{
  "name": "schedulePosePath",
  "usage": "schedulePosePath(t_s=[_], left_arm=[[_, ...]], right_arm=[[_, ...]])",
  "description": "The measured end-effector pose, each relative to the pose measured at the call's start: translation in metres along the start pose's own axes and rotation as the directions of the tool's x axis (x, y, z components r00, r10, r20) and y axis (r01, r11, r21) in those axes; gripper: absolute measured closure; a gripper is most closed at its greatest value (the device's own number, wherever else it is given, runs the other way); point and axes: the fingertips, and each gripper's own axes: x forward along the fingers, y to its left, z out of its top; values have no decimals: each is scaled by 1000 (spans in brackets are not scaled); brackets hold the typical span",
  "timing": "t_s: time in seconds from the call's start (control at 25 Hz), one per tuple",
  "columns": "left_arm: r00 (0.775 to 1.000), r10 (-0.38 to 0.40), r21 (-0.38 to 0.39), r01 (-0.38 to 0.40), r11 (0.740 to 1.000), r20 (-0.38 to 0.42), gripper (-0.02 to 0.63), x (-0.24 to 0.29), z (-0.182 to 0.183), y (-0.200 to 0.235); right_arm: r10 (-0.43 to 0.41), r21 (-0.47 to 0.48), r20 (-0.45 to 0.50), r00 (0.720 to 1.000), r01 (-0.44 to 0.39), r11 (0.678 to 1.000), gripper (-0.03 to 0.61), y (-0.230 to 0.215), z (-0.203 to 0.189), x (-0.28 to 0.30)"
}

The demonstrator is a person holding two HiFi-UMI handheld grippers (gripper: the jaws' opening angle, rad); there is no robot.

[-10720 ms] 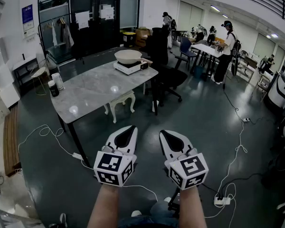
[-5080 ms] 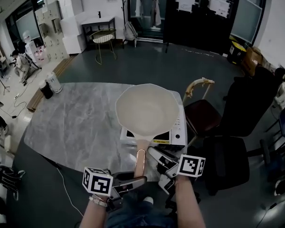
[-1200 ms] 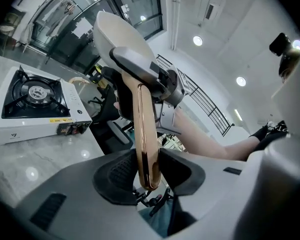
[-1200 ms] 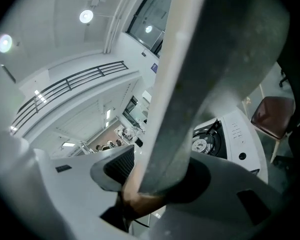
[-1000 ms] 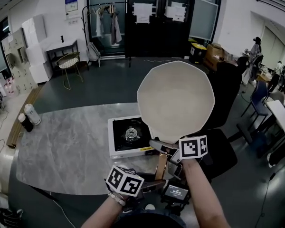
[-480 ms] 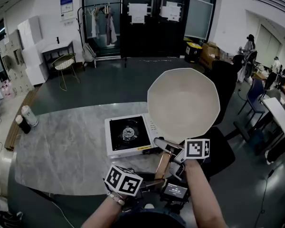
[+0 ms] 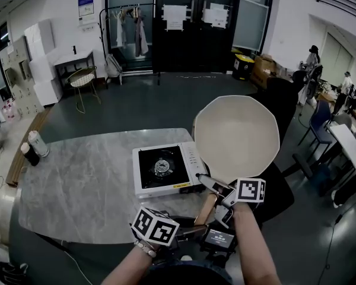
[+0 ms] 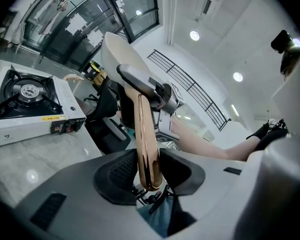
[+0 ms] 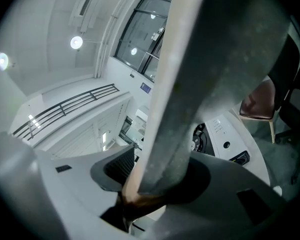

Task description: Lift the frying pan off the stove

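Observation:
The cream frying pan (image 7: 236, 135) is in the air, tilted, to the right of the white portable stove (image 7: 164, 170) and clear of its bare burner (image 7: 161, 167). My right gripper (image 7: 212, 187) is shut on the pan's handle where it meets the bowl. My left gripper (image 7: 188, 231) is shut on the far end of the copper handle (image 7: 204, 209). In the left gripper view the handle (image 8: 146, 144) runs up between the jaws to the pan (image 8: 121, 54), with the stove (image 8: 27, 104) at left. In the right gripper view the pan's wall (image 9: 205, 69) fills the middle and hides most of the stove (image 9: 217, 134).
The stove sits near the right end of a grey marble table (image 7: 77, 183). Two cups (image 7: 34, 143) stand at its far left edge. A black office chair (image 7: 285, 108) is under and behind the pan. People work at desks at far right (image 7: 344, 88).
Both grippers have carried the pan to the right, from partly over the stove to clear of it. The grips have not changed.

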Motion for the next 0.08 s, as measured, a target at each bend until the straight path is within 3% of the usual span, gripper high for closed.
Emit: schedulePosePath(t_s=[0.08], left_arm=[[1000, 0, 0, 0, 1000, 1, 463, -1, 0, 0]], right_arm=[[-10, 22, 9, 1000, 10, 1000, 370, -3, 0, -2]])
